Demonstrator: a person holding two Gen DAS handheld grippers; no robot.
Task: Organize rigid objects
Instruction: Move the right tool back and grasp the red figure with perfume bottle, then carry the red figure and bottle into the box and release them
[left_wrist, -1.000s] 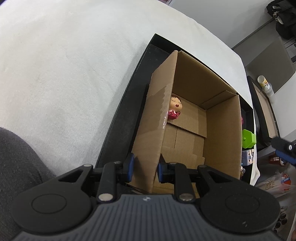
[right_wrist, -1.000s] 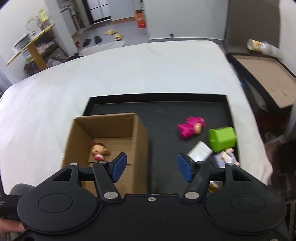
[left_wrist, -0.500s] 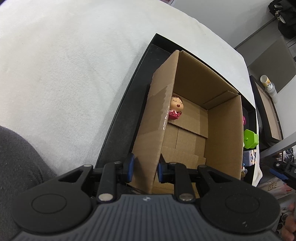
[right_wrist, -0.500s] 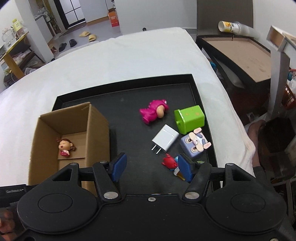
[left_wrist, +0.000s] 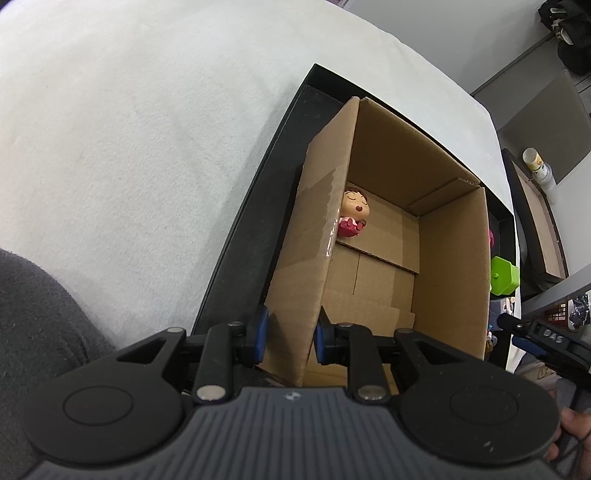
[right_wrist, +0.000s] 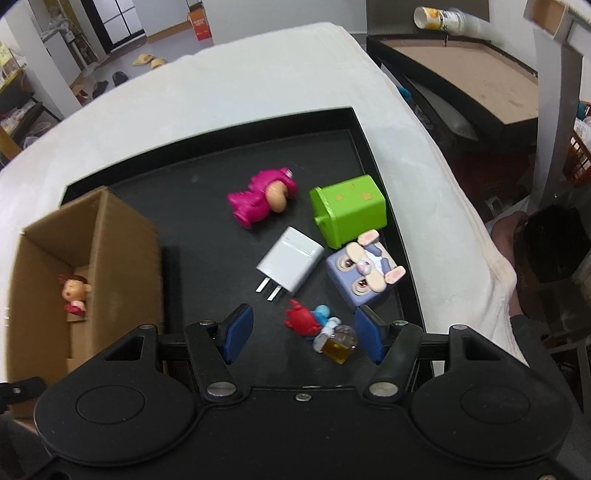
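Even indoor light; soft shadows; fisheye bending at edges; right view slightly blurred.

Toys (right_wrist: 262, 201) loose beside cardboard box (right_wrist: 125, 254)

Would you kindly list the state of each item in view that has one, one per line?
cardboard box: open-topped, upright on the tray, one doll inside
doll: lying on the box floor
left gripper: shut on the box's near wall
right gripper: open, empty, above the small red and blue figure
white charger: lying flat, prongs out
pink toy: on its side
green block: tipped over
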